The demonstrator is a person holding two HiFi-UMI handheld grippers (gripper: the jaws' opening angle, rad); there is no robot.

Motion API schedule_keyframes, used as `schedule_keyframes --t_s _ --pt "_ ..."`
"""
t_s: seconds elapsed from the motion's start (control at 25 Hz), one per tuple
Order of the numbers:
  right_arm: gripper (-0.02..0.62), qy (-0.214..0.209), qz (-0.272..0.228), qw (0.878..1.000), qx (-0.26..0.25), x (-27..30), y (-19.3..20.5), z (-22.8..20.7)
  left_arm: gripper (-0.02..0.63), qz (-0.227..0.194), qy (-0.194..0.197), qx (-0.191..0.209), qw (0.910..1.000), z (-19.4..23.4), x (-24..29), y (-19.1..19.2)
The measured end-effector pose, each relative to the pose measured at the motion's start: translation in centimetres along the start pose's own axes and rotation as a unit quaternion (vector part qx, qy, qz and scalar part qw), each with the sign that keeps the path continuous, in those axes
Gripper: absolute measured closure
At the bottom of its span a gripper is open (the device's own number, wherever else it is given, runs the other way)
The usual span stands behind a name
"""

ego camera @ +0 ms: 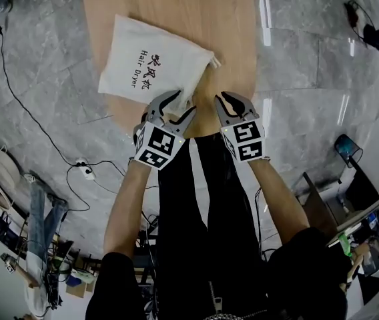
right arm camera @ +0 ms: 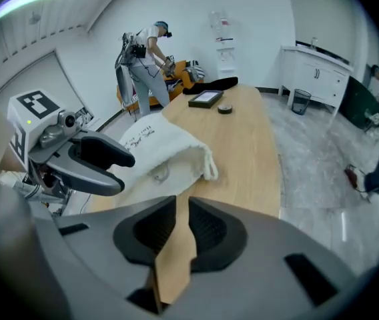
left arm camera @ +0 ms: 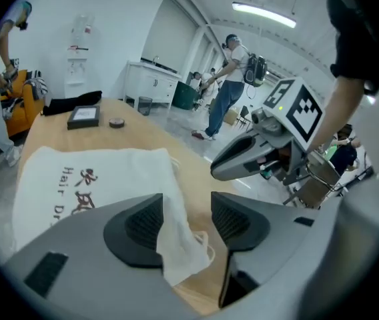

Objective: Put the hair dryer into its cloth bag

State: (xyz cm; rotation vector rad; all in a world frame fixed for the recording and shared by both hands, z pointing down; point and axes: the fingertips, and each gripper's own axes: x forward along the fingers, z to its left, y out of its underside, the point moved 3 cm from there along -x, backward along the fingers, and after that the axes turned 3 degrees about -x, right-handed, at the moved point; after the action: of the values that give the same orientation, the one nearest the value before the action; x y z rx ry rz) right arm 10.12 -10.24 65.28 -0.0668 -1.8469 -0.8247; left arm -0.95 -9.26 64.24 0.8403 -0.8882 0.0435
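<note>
A white cloth bag (ego camera: 153, 69) printed "Hair Dryer" lies bulging on the wooden table (ego camera: 226, 32), its drawstring end (ego camera: 214, 61) toward the right. No hair dryer shows outside it. My left gripper (ego camera: 181, 104) is at the bag's near corner with its jaws wide apart. In the left gripper view that cloth corner (left arm camera: 179, 239) hangs between the pads, resting against the left one and clear of the other. My right gripper (ego camera: 225, 101) hovers just to the right of the bag. Its jaws (right arm camera: 181, 229) leave a narrow gap, with only bare wood showing through.
A black-framed flat item (right arm camera: 206, 99) and a small round object (right arm camera: 225, 109) lie at the table's far end. The table's rounded near edge (ego camera: 196, 133) is right under both grippers. Cables and a power strip (ego camera: 84, 171) lie on the grey floor. People stand in the background.
</note>
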Motion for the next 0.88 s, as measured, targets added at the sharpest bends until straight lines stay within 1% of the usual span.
schedule_keyframes --t_s 0.12,0.16,0.24,0.36,0.44,0.52,0.6,0.64,0.76,0.88 --pt "0.558 0.003 -0.031 0.999 0.023 -2.6 -1.6 0.5 0.385 -0.043 -0.020 0.000 0.9989 -0.4 -2.5 -2.5" --pt "0.565 0.004 -0.039 0.999 0.025 -3.3 -2.1 0.7 0.398 -0.057 -0.024 -0.004 0.9981 -0.5 -3.3 -3.4" --pt "0.582 0.006 -0.052 0.998 0.020 -4.7 -3.2 1.1 0.438 -0.082 -0.032 -0.019 0.9959 -0.5 -4.9 -5.2" --pt "0.584 0.012 -0.069 0.998 0.004 -6.6 -5.6 1.9 0.515 -0.121 -0.043 -0.042 0.9909 -0.5 -7.4 -7.5" --pt "0.584 0.014 -0.083 0.996 0.000 -8.6 -6.8 2.5 0.560 -0.138 -0.045 -0.060 0.9876 -1.5 -9.1 -8.4" --pt "0.584 0.016 -0.098 0.995 -0.003 -10.6 -8.3 2.9 0.571 -0.143 -0.055 -0.074 0.9854 -2.4 -10.6 -9.3" --pt "0.584 0.017 -0.113 0.993 -0.003 -12.5 -10.0 3.1 0.580 -0.146 -0.076 -0.083 0.9829 -3.1 -12.2 -10.6" --pt "0.584 0.018 -0.120 0.993 -0.001 -13.5 -11.0 3.4 0.580 -0.149 -0.088 -0.083 0.9814 -3.4 -13.1 -11.5" --pt "0.584 0.018 -0.145 0.989 -0.006 -16.5 -14.1 4.8 0.592 -0.170 -0.128 -0.066 0.9748 -4.0 -16.5 -14.6" --pt "0.584 0.013 -0.166 0.986 -0.019 -19.7 -15.6 6.8 0.592 -0.192 -0.129 -0.083 0.9694 -5.7 -19.2 -16.6"
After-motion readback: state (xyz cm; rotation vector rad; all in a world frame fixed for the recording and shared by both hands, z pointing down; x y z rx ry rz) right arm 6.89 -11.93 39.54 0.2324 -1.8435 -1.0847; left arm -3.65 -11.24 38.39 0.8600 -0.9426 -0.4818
